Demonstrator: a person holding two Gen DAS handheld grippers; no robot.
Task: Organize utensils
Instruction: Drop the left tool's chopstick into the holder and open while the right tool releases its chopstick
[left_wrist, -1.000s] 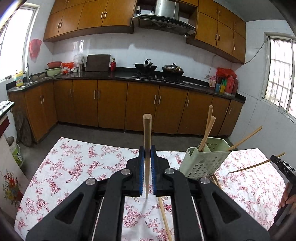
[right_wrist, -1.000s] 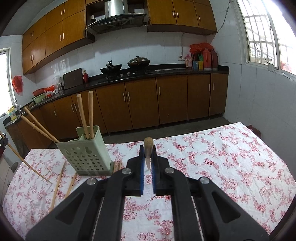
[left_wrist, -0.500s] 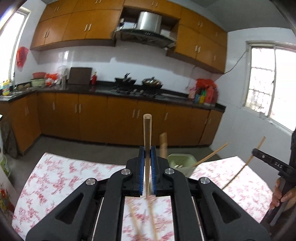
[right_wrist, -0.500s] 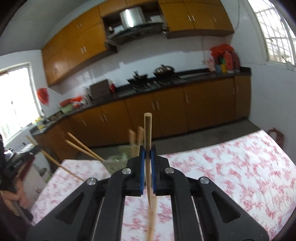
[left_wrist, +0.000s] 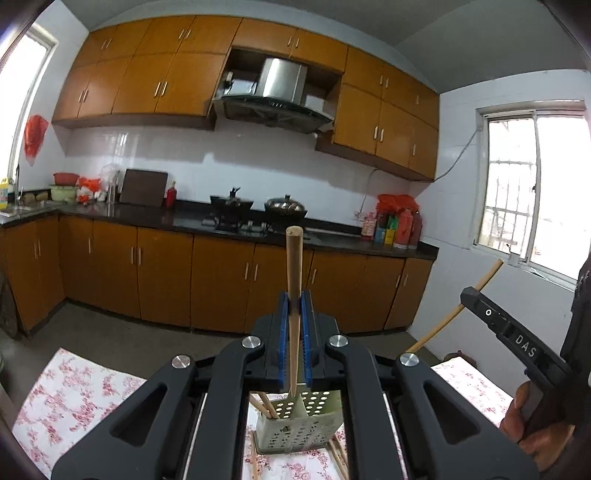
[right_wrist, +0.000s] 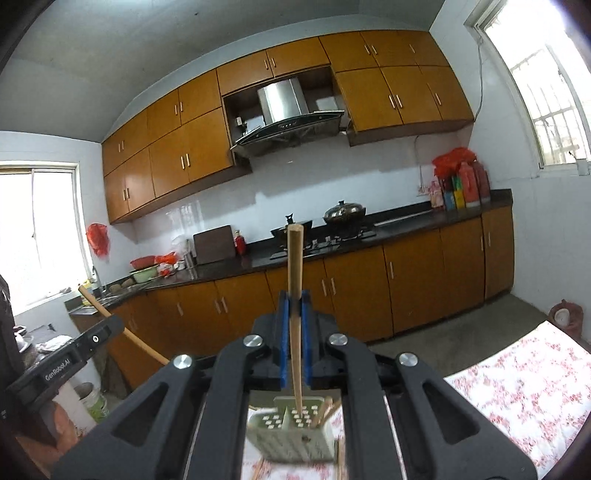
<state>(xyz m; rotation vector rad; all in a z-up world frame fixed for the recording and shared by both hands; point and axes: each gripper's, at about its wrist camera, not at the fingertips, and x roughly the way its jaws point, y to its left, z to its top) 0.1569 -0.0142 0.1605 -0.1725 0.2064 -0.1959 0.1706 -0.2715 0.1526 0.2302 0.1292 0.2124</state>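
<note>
Two grippers each clamp one chopstick upright: the left gripper (left_wrist: 294, 325) jaws pinch a chopstick (left_wrist: 294, 266), the right gripper (right_wrist: 294, 325) jaws another chopstick (right_wrist: 295, 266). Below both, the green perforated holder (left_wrist: 295, 432) stands on the floral-clothed counter (left_wrist: 74, 391), with more chopsticks inside.

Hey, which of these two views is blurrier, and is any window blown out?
Right wrist view: the basket and tablecloth are motion-smeared, and both windows are blown out white. Left wrist view: the basket is sharper, its right window overexposed; fisheye bends the cabinets in both.
</note>
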